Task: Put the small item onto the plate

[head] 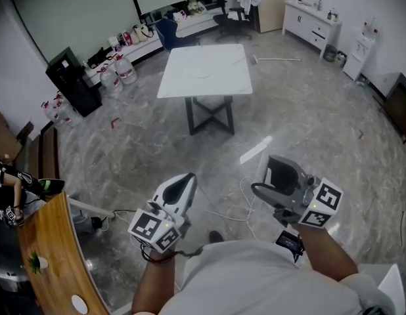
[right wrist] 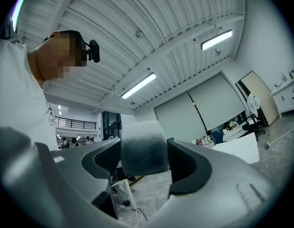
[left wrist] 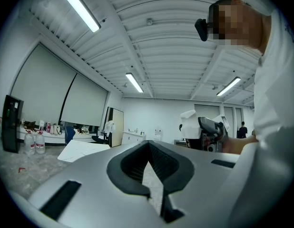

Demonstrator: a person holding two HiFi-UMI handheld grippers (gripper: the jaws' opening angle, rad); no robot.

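My right gripper (head: 276, 170) is shut on a small item (right wrist: 142, 148), a rounded block that is white on top and dark grey lower down, gripped between both jaws (right wrist: 143, 151). The left gripper (head: 187, 181) is held beside it at waist height, its jaws (left wrist: 148, 148) shut with nothing between them. Both point out over the floor toward a white table (head: 204, 71) a few steps ahead. A faint round outline shows on the table top; I cannot tell whether it is a plate. The right gripper (left wrist: 207, 129) also shows in the left gripper view.
A wooden counter (head: 52, 254) runs along my near left. A black cabinet (head: 73, 81) and water bottles (head: 121, 71) stand at the far left wall. White cabinets (head: 315, 25) line the far right. A cable (head: 236, 212) lies on the marble floor just ahead.
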